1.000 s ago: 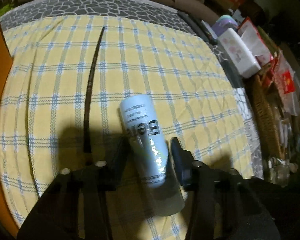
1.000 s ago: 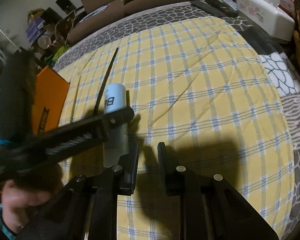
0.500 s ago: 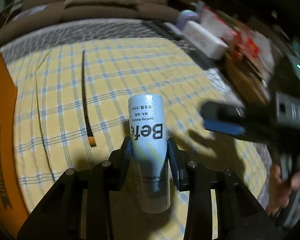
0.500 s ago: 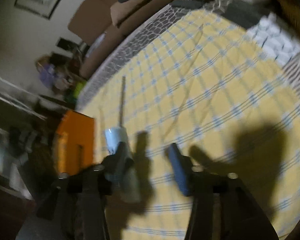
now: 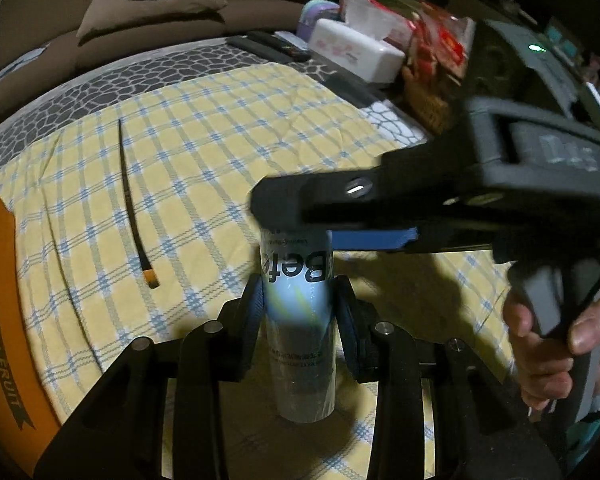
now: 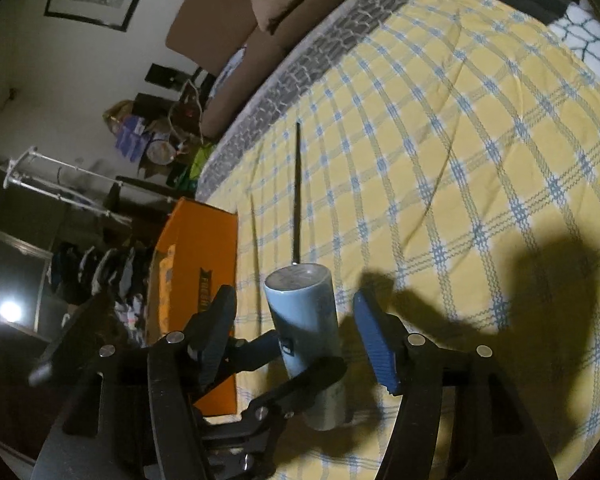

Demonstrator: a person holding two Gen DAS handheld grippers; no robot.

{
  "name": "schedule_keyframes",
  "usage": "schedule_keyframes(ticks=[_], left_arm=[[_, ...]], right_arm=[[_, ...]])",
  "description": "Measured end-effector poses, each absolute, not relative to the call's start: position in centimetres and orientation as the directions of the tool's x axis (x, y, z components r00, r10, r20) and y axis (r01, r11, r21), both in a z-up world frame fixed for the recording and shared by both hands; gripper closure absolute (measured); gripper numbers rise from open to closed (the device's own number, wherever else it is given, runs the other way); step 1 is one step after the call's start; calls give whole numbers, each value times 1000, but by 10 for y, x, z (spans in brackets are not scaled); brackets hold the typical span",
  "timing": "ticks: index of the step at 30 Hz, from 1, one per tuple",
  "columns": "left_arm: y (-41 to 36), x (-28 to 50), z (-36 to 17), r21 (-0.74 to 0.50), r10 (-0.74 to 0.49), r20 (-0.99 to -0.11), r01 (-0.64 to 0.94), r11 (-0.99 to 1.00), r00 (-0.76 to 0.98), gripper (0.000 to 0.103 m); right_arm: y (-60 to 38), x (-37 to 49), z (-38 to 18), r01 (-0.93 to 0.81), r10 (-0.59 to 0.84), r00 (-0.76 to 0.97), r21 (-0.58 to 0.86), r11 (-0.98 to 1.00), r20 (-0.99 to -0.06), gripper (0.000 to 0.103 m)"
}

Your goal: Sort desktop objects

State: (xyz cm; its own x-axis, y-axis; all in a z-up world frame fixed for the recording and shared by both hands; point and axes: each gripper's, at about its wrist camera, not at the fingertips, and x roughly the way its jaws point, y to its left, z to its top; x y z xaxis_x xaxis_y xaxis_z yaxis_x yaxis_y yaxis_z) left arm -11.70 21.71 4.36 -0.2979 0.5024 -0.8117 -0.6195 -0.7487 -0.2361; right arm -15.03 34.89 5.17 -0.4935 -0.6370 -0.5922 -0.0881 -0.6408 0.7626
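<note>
A: Item one, largest: desk [image 5: 220, 128] under a yellow checked cloth. Item two: orange box [image 5: 0, 320] at its left edge.

B: Next?

A: Pale blue tube [image 5: 300, 312], upright, clear of the cloth, near the front edge by the box. Left gripper [image 5: 300, 316] narrow, pads pressed on its sides. Right gripper [image 6: 296, 320] opening, fingers astride the tube's top, not touching. Smallest: black brush [image 5: 134, 208], flat, toward the far-left corner.

B: Risks?

A: Probably a handover. If the left releases before the right closes, the tube drops.

B: Changes?

A: A second ago the tube was tilted and the right gripper nearly shut.
</note>
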Motion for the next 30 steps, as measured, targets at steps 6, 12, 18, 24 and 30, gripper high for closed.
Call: schedule_keyframes(ticks=[6, 12, 18, 24, 30], left_arm=[[214, -112, 37, -239, 504, -809, -614, -752, -302, 68], [180, -90, 32, -294, 486, -797, -473, -831, -359, 43], [159, -69, 20, -363, 482, -793, -347, -865, -372, 52], [150, -69, 11, -606, 660, -695, -261, -751, -286, 65], [99, -94, -5, -877, 820, -446, -10, -481, -359, 39]], right_arm=[[352, -150, 34, -125, -644, -472, 768, -627, -603, 68], [368, -145, 25, -199, -635, -495, 788, -582, -594, 69], [384, -135, 13, -283, -633, -525, 818, -501, -569, 69], [390, -129, 5, -315, -657, -557, 861, -399, -508, 68], [383, -127, 6, -307, -694, -583, 905, -294, -423, 69]])
